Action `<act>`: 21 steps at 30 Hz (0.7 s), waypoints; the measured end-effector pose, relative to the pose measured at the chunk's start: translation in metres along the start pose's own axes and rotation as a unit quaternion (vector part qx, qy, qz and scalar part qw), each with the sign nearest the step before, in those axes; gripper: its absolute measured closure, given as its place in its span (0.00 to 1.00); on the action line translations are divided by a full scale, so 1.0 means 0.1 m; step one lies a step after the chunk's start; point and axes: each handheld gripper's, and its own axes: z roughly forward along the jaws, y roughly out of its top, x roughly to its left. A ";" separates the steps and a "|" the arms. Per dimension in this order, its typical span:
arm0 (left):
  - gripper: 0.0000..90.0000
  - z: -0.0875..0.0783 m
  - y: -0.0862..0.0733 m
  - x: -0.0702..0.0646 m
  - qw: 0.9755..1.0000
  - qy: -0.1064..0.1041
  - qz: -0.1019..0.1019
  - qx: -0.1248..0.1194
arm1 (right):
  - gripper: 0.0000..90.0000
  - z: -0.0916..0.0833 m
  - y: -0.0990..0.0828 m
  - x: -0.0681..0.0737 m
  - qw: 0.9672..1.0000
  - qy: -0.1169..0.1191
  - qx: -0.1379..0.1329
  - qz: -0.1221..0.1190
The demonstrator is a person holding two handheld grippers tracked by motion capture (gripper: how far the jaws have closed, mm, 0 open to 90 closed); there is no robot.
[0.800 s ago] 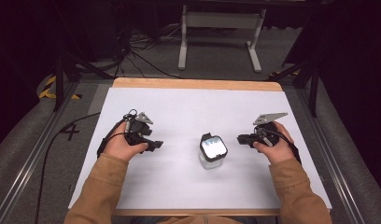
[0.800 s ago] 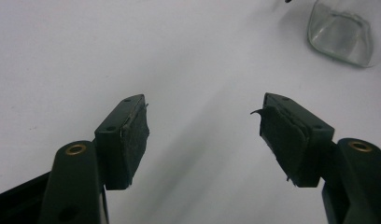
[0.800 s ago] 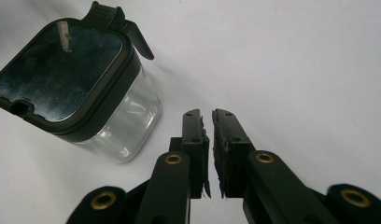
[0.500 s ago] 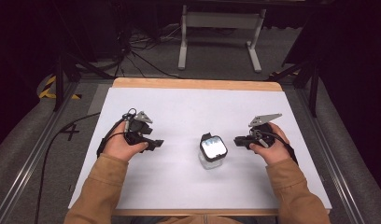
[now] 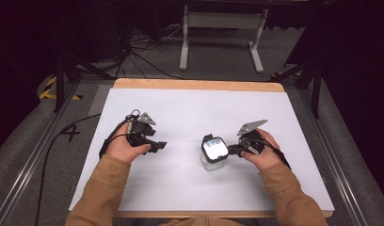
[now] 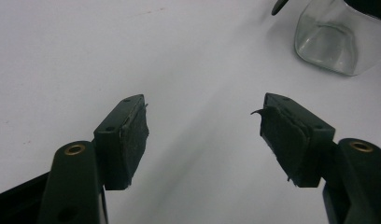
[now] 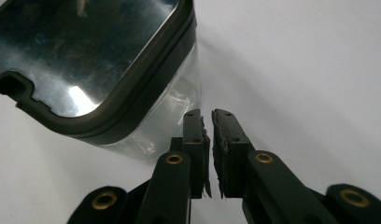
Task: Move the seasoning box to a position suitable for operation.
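Note:
A square clear glass jar (image 5: 212, 153) with a black-rimmed lid stands upright on the white table top (image 5: 195, 113), right of centre. My right gripper (image 5: 230, 150) is just to the jar's right, its tips close to the glass. In the right gripper view the jaws (image 7: 208, 122) are shut with only a thin slit and nothing between them, next to the jar (image 7: 100, 60). My left gripper (image 5: 161, 145) rests on the left half of the table, pointing toward the jar. In the left gripper view it (image 6: 202, 126) is open and holds nothing, and the jar (image 6: 328, 44) sits off at the upper right.
The table has a wooden far edge (image 5: 195, 84). Beyond it on the floor are a white metal stand (image 5: 223, 28) and loose cables (image 5: 133, 52). A black cable (image 5: 63, 136) trails off the left side.
The right hand has slid its gripper left and slightly nearer, up to the side of the jar. The left gripper and the jar have stayed where they were.

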 end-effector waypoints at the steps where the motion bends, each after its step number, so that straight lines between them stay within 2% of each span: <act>1: 0.36 0.00 0.00 0.00 1.000 -0.001 0.000 0.001 | 0.94 0.02 0.00 0.01 1.000 -0.001 0.001 -0.003; 11: 0.36 0.03 0.00 -0.01 1.000 -0.001 0.004 0.006 | 0.97 0.10 0.00 0.04 1.000 0.005 0.021 -0.011; 14: 0.36 0.02 0.01 -0.01 1.000 -0.006 0.004 0.013 | 0.98 0.11 0.00 0.05 1.000 0.008 0.025 -0.012; 21: 0.36 0.05 0.03 -0.01 1.000 -0.003 0.003 0.010 | 1.00 0.12 -0.03 0.09 0.999 0.011 0.042 -0.012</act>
